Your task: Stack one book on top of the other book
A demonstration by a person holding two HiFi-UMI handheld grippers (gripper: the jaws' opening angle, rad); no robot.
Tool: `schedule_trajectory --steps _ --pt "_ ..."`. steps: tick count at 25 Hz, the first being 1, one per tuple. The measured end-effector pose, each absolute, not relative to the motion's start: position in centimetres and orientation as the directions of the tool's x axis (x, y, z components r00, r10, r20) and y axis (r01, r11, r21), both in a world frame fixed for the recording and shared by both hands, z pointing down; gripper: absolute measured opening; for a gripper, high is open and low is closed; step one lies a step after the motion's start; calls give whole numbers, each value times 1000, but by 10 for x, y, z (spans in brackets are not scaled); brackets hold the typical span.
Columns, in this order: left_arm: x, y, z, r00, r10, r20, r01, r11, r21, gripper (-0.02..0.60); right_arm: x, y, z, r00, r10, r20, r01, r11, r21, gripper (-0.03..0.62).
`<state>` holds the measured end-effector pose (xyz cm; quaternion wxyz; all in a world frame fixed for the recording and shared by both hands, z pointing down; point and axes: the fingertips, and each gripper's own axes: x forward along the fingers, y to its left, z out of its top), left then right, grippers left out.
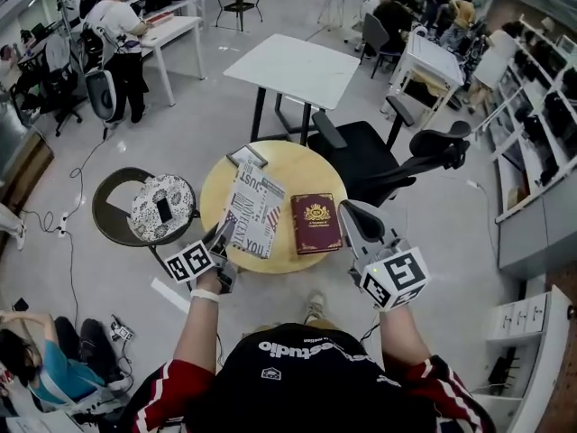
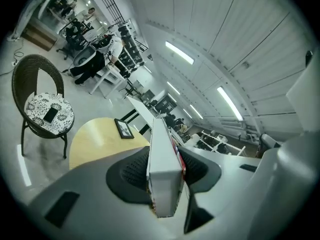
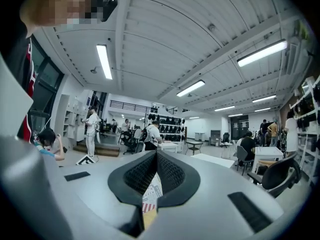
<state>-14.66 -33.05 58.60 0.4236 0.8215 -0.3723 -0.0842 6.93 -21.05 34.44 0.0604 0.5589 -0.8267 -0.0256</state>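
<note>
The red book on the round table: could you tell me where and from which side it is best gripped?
Probably its near right corner, coming from the person's side with the right hand-held gripper. The red book lies flat, and that corner lies closest to the table rim, so a jaw may slip under.

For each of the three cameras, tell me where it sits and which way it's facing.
Head view: on the person's head, looking steeply down at the round table; forearms, left gripper and right gripper show.
Left gripper view: on the left gripper, looking along its fingers, shut on the newspaper-print book, toward a cushioned chair.
Right gripper view: on the right gripper, facing level across the room; its shut fingers show.
Shared: all three show that book.
</note>
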Motion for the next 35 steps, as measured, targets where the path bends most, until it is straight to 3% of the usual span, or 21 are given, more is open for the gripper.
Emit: schedule_trajectory --steps 18,35 --pt "-28 -333 577 709 -686 164 -541 -380 750 179 192 -201 340 -343 -939 33 -934 344 91 28" --pt "43 -325 636 613 -751 246 -576 -211 790 179 276 -202 361 -405 -909 97 -907 412 81 28"
